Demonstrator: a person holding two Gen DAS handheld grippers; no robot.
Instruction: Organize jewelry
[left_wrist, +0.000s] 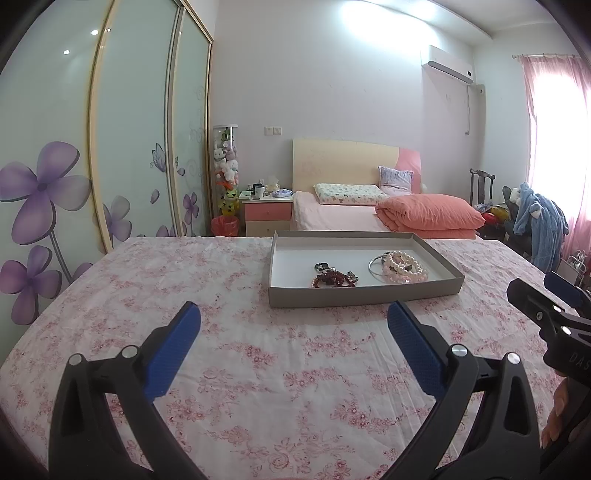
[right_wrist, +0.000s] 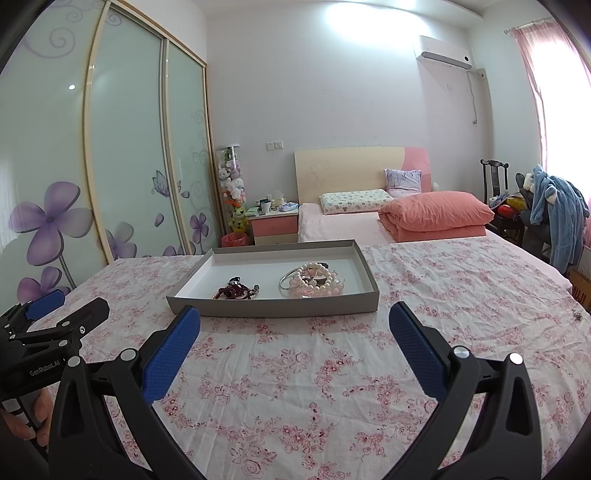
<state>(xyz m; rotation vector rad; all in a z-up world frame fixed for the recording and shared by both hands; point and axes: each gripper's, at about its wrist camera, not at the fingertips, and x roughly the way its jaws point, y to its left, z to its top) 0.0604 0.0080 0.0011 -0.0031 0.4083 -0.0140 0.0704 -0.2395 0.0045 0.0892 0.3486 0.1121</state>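
A shallow grey tray sits on the pink floral tablecloth. Inside it lie a dark red bead bracelet tangle, a pile of pearl bracelets and a thin silver bangle. My left gripper is open and holds nothing, hovering short of the tray's near wall. My right gripper is open too, just before the tray. A small metal piece lies on the cloth at the far right.
Beyond the table are a bed with an orange quilt, a pink nightstand, a sliding wardrobe on the left, and a chair with a blue garment on the right. A hand grips each handle.
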